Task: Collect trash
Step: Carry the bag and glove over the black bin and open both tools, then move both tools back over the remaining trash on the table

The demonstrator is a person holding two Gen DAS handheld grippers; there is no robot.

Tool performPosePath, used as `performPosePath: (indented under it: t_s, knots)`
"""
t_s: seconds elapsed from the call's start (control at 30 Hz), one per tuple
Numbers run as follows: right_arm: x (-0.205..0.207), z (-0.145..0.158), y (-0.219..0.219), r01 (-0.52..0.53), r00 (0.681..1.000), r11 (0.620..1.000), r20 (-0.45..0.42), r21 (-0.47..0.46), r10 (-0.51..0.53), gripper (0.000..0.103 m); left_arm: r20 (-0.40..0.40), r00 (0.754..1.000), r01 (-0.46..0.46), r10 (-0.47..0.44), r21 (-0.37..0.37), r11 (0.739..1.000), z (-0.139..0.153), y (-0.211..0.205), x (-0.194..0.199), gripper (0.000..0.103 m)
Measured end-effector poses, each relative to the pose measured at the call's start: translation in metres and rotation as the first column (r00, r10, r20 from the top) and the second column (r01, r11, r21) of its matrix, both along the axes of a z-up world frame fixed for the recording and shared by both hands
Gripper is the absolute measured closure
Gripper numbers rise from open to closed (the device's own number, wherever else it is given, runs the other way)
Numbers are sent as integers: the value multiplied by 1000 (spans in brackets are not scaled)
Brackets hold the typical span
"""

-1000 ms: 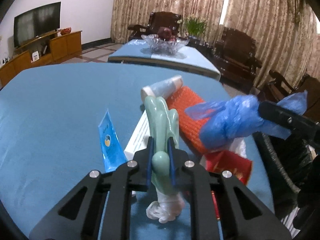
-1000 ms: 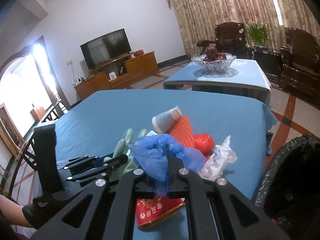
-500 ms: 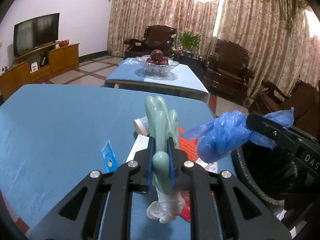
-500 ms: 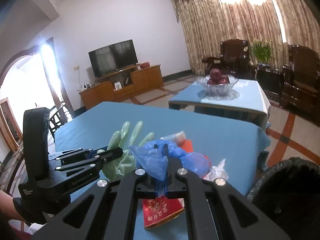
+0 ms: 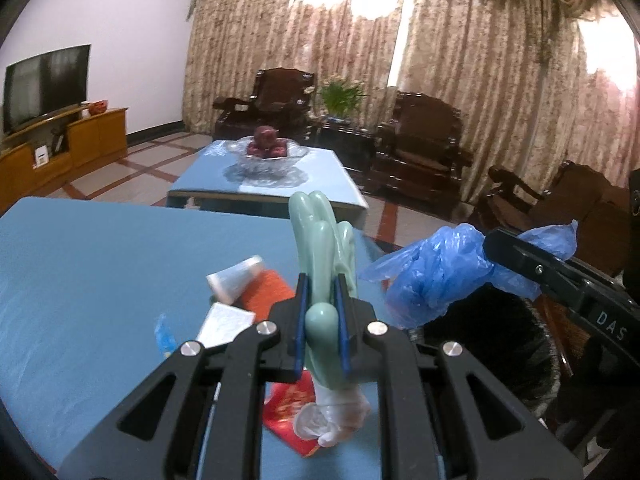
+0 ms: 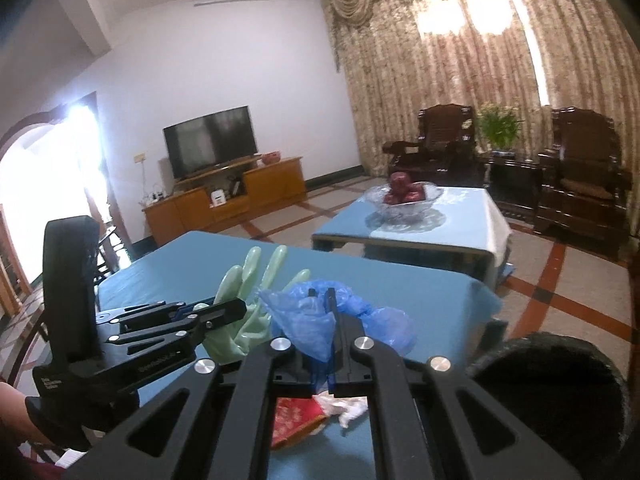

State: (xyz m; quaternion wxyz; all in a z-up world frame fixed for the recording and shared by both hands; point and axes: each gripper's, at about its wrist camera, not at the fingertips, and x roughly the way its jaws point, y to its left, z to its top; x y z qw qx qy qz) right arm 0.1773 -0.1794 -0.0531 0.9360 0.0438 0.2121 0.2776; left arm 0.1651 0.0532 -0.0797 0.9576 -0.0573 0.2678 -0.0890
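Above the table edge | left gripper [image 5: 320,312] pinched green glove [image 5: 320,240], right gripper [image 6: 322,344] pinched blue bag [image 6: 316,320] | step: carrying | next: likely over black bin [image 6: 560,392], then release.

The room is a bit dim. Bright light shines through the curtains [image 5: 400,60] and makes white glowing patches there. In the right view a doorway [image 6: 44,184] at the left glows so white that nothing shows in it. Both pictures bend at the edges and have dark round corners. Things close to the camera look soft and blurry. The TV [image 6: 210,140] shows faint reflections.
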Motion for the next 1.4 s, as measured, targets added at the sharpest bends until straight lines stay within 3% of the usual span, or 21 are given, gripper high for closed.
performPosePath:
  t_s: [0.4, 0.8, 0.87, 0.93, 1.0, 1.07, 1.1, 1.17, 1.2, 1.27, 1.4]
  knots:
    - [-5, -6, -106, 250, 968, 968, -25, -33, -251, 100, 8, 983, 184, -183, -24, 983, -5, -103, 26, 91]
    - [3, -50, -192, 419, 898, 905, -111, -77, -426, 100, -35, 940, 340, -341, -29, 940, -52, -199, 52, 91]
    - [5, -58, -198, 429, 890, 899, -125, -88, -438, 98, -58, 935, 348, -350, -45, 937, -60, -207, 58, 87]
    - [3, -65, -201, 444, 882, 890, -129, -101, -454, 95, -69, 935, 344, -347, -56, 937, -64, -205, 61, 70]
    - [1, -69, -202, 455, 875, 884, -134, -107, -466, 82, -65, 940, 331, -335, -62, 941, -65, -199, 61, 54]
    - [0, -72, -205, 472, 865, 874, -131, -114, -485, 47, -57, 947, 313, -316, -50, 948, -63, -191, 59, 47]
    - [-2, -73, -204, 482, 860, 868, -127, -118, -494, 41, -53, 950, 307, -309, -47, 951, -61, -187, 57, 46]
    - [-7, -72, -197, 497, 853, 858, -108, -127, -510, 16, -39, 959, 279, -280, -30, 960, -56, -174, 54, 37]
    - [-8, -69, -192, 516, 844, 846, -92, -135, -529, 9, -28, 965, 262, -262, -21, 965, -54, -167, 51, 32]
    - [-12, -67, -184, 527, 840, 840, -68, -127, -538, 5, -8, 975, 220, -220, -3, 975, -48, -147, 45, 26]
    - [-14, -61, -157, 493, 865, 863, -51, -109, -500, 5, 15, 990, 142, -143, 35, 989, -42, -108, 31, 20]
